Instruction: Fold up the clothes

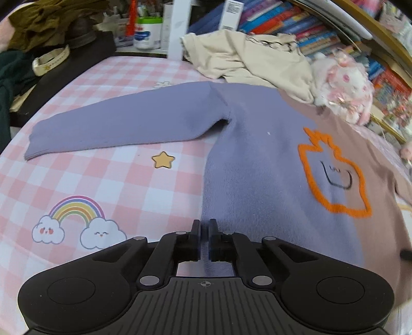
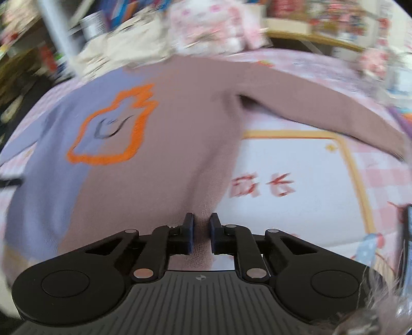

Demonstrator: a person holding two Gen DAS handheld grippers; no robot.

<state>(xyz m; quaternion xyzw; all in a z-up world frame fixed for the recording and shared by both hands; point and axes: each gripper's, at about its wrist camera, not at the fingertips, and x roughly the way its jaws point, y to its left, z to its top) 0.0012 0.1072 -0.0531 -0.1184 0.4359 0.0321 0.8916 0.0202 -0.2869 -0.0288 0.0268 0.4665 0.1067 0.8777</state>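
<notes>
A two-tone sweater (image 1: 260, 165) lies flat on the bed, lavender on one half and dusty pink on the other, with an orange outlined figure (image 1: 334, 175) on its chest. Its lavender sleeve (image 1: 123, 123) stretches left. My left gripper (image 1: 204, 226) is shut on the lavender hem corner. In the right wrist view the same sweater (image 2: 167, 144) shows its pink sleeve (image 2: 322, 108) stretched right. My right gripper (image 2: 201, 221) is shut on the pink hem.
A pink checked bedsheet (image 1: 108, 180) with rainbow and star prints lies under the sweater. A cream garment (image 1: 252, 56) and a pink plush toy (image 1: 345, 87) lie beyond the collar. Books (image 1: 296, 20) line the back. Dark clothes (image 1: 38, 33) pile at the left.
</notes>
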